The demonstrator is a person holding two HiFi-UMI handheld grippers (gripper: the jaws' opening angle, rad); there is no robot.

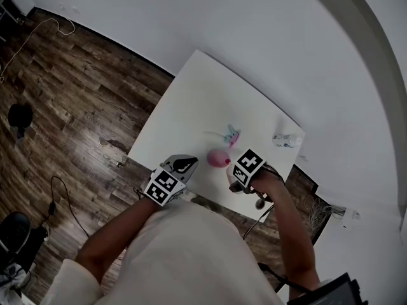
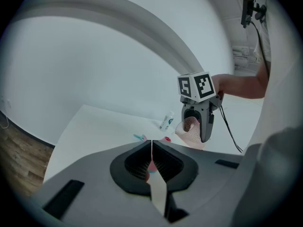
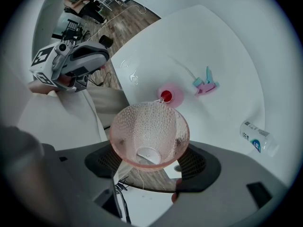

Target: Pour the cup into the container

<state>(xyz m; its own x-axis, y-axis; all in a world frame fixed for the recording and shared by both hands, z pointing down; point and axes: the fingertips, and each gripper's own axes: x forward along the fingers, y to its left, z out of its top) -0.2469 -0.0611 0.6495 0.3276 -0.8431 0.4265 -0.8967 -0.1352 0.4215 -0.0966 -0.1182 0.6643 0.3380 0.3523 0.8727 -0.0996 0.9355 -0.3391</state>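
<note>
Cup: We saw the cup (image 3: 149,134) at lower centre of the right gripper view. It was a pale pink, translucent cone with a dimpled wall, a wide round rim and a small clear disc for a base, and it was tipped over.
Right gripper: The right gripper (image 3: 150,161) had its dark ribbed pads clamped on the cup's two sides, near the base.
Container: The container (image 3: 166,96) sat just above the cup's rim in the same view. It was small, round and pink with a red centre, and it stood on the table.
Left gripper: The left gripper (image 2: 151,148) had its grey jaws pressed together with nothing between them. It was at upper left in the right gripper view, apart from the container.
Table: We noted a flat, matte white top (image 1: 191,100) with square corners.
Clip-like piece: A small pink and blue thing (image 3: 204,83) lay up and right of the container. We could not tell what it was.
Bottle: A small clear bottle (image 3: 255,138) with a blue-printed label lay on its side at the right edge.
Floor: There were dark wood planks (image 1: 70,88) at the left of the head view.
</note>
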